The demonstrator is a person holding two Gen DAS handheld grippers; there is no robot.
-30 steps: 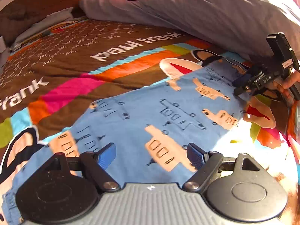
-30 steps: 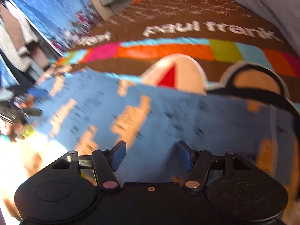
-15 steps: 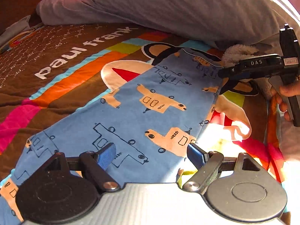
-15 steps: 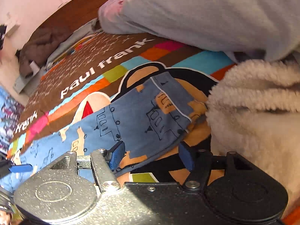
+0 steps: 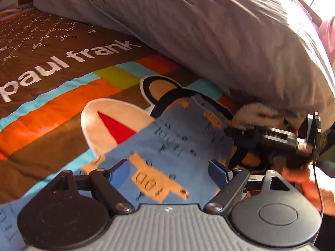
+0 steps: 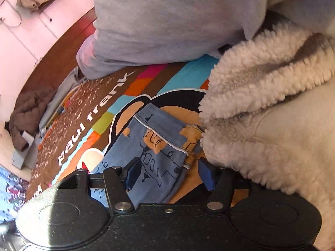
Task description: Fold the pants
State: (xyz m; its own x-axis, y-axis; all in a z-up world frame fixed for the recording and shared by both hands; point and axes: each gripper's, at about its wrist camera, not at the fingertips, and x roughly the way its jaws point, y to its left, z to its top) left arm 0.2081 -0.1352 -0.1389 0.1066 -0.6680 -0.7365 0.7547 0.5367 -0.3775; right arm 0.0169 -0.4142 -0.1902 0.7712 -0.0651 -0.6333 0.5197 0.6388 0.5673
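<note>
- The pants [image 5: 173, 146], blue with a printed pattern, lie flat along the striped bedspread [image 5: 62, 108]; their far end sits just beside the fleece [image 6: 261, 108] and below the grey duvet [image 5: 209, 31].
- Left gripper [image 5: 169, 172] hovers over the cloth, jaws wide apart, nothing clamped.
- Right gripper [image 6: 169, 172] has just been narrowing its jaws; the hem [image 6: 165, 138] lies between the pads, but they don't press on it.
- Risk, as I read it: closing here may pinch only the top layer; or the right pad may snag the fleece, since it sits so near.
- Hard to make out: the left view is blurred; the pants' near end is cut off behind the gripper bodies; the hem's corner disappears against the fleece.
</note>
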